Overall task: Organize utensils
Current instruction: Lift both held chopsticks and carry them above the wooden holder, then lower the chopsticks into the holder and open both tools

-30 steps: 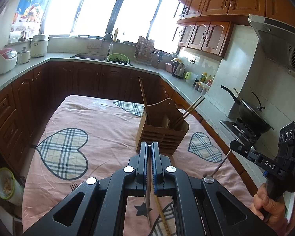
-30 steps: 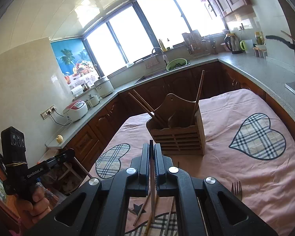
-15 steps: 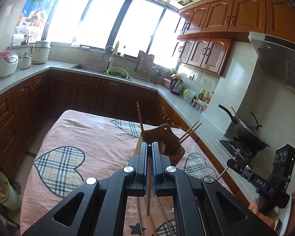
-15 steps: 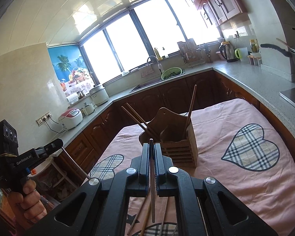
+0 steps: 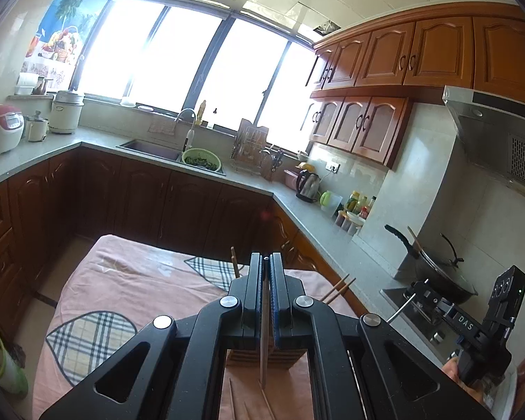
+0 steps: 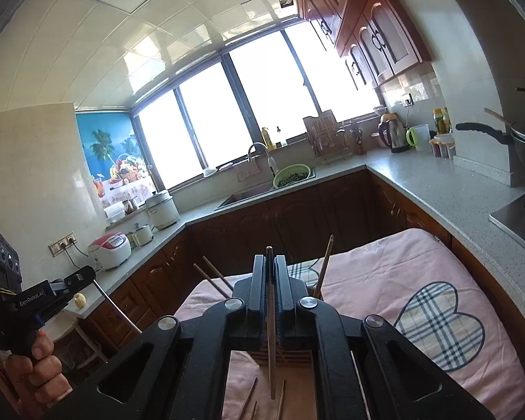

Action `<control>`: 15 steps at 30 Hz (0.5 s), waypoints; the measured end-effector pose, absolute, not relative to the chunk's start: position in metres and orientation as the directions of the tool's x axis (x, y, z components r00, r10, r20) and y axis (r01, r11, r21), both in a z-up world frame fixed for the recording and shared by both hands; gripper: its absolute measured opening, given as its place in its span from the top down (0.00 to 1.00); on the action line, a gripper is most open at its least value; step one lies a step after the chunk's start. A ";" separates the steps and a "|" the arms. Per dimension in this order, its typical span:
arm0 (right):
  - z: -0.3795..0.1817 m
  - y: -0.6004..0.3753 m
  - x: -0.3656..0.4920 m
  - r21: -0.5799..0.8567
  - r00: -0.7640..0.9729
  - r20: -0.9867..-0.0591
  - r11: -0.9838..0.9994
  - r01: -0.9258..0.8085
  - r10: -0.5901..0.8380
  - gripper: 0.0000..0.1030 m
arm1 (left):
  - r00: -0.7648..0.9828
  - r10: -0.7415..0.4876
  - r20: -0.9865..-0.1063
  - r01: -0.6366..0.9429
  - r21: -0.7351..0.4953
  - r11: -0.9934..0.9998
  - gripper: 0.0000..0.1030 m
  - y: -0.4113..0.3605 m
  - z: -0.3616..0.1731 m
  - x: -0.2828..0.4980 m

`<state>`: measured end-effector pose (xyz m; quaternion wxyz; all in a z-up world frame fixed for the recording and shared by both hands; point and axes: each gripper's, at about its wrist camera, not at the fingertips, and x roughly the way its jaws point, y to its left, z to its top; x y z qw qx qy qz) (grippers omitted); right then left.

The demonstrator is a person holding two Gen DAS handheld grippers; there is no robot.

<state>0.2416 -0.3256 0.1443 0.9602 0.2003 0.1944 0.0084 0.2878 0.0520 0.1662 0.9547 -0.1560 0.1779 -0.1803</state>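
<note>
Pink tablecloth (image 5: pixel 150 280) fills the lower frame of both views, with the holder (image 5: pixel 262 360) directly below and ahead of both grippers. Left gripper (image 5: pixel 266 262) pinches one chopstick (image 5: pixel 263 343), right gripper (image 6: pixel 270 262) another chopstick (image 6: pixel 271 350); both hang near-vertical, tips down over the loose sticks (image 6: pixel 252 395), neither hand clearly nearer.

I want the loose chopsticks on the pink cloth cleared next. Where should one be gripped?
Probably mid-shaft, from above. The loose chopsticks lie flat on the cloth, so jaws set across the thin shaft should pinch it. Both grippers already clamp a chopstick each.
</note>
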 end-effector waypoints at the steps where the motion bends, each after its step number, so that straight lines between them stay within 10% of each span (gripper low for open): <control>1: 0.148 -0.329 0.246 0.387 0.930 -0.357 0.920 0.066 0.084 0.96 | 0.877 -0.397 -0.271 0.289 -0.364 0.886 0.98 0.052 0.167 0.294; 15: 0.136 -0.351 0.304 0.362 0.957 -0.288 0.923 0.129 -0.021 0.96 | 0.906 -0.332 -0.262 0.210 -0.402 0.891 0.98 0.019 0.117 0.392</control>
